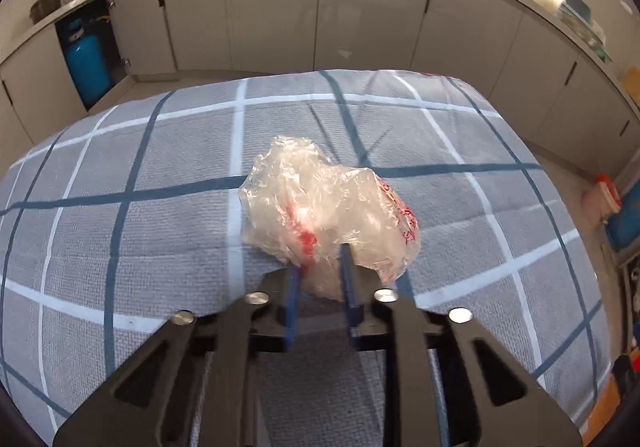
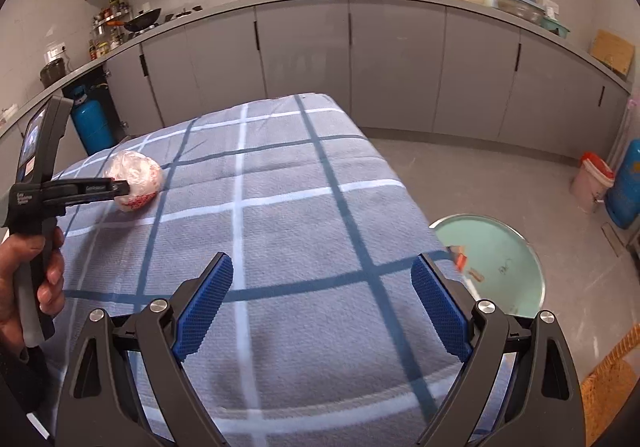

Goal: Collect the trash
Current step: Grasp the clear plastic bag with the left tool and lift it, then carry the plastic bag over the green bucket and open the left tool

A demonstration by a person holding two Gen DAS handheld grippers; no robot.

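A crumpled clear plastic bag (image 1: 320, 203) with red print lies on the blue-checked tablecloth (image 1: 140, 231). My left gripper (image 1: 322, 267) is shut on the bag's near edge, its blue pads pinching the plastic. In the right wrist view the same bag (image 2: 142, 177) shows at the far left of the cloth (image 2: 288, 199), with the left gripper (image 2: 124, 189) on it and a hand (image 2: 28, 279) holding the gripper's handle. My right gripper (image 2: 322, 275) hangs open over the near right part of the table, with nothing between its fingers.
A round bin with a teal liner (image 2: 504, 247) stands on the floor by the table's right edge, a few scraps (image 2: 460, 257) inside. Grey cabinets (image 2: 392, 63) line the back wall. A blue gas cylinder (image 2: 90, 119) and a white red-lidded bucket (image 2: 590, 183) stand on the floor.
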